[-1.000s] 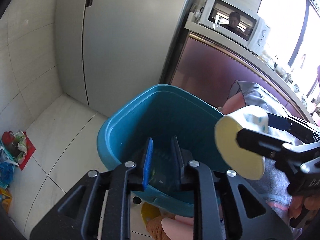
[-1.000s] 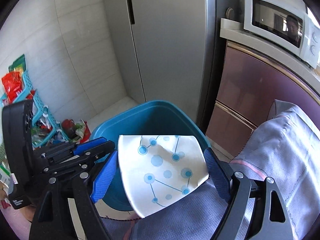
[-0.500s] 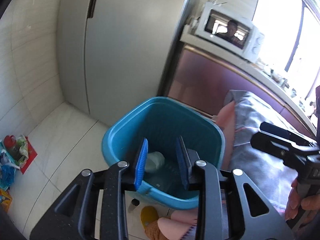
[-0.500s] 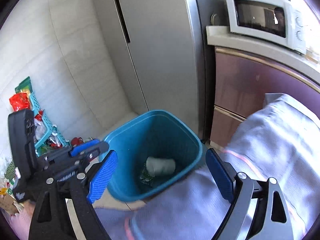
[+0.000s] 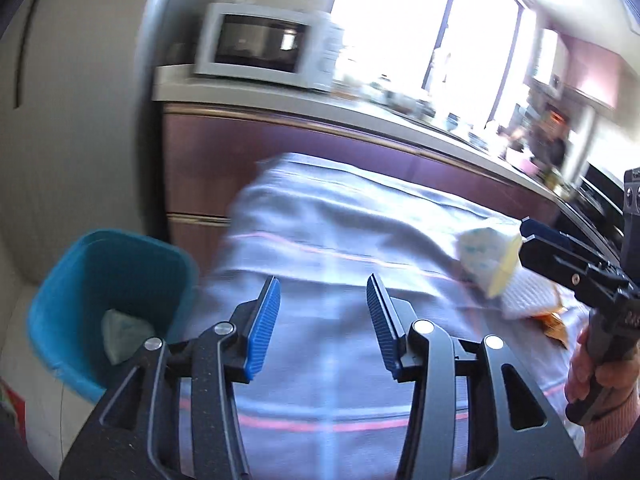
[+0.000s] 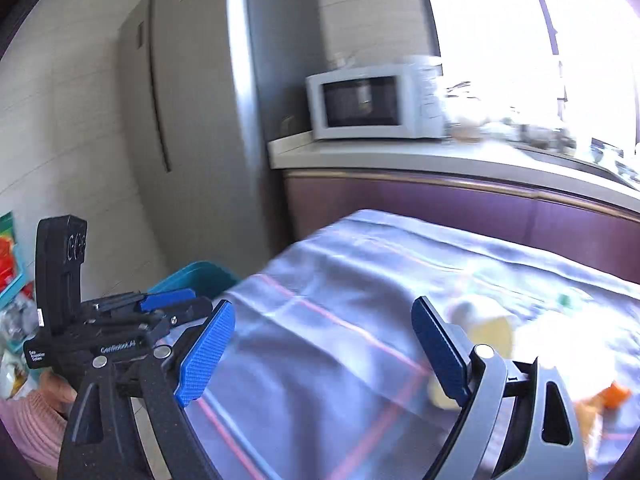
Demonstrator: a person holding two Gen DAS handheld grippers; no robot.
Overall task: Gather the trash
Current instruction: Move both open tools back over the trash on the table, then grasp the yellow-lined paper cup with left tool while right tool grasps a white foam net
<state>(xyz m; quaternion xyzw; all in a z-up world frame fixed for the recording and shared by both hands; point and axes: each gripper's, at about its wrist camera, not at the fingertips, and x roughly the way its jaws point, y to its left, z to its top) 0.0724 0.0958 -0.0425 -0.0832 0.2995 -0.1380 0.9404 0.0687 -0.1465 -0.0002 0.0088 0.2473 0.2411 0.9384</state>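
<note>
A teal bin (image 5: pixel 60 292) stands on the floor at the table's left end, with a dotted paper cup (image 5: pixel 120 334) lying inside. Another dotted paper cup (image 5: pixel 486 256) lies on its side on the grey striped tablecloth (image 5: pixel 340 232); it shows blurred in the right wrist view (image 6: pixel 490 330). My left gripper (image 5: pixel 324 320) hovers over the cloth, its jaws opening with nothing between them. My right gripper (image 6: pixel 322 350) stands open and empty, its right finger (image 6: pixel 438 346) just in front of the cup. From the left wrist view, the right gripper (image 5: pixel 536 240) sits right beside that cup.
A white crumpled piece (image 5: pixel 524 298) and an orange wrapper (image 5: pixel 556 326) lie on the cloth past the cup. Behind the table run a counter (image 5: pixel 320 104) with a microwave (image 5: pixel 264 48) and a tall fridge (image 6: pixel 192 120). A hand (image 5: pixel 600 372) holds the right gripper.
The right gripper let its paper cup drop into the bin. Both grippers then swung right from the bin to above the table. The left jaws have widened.
</note>
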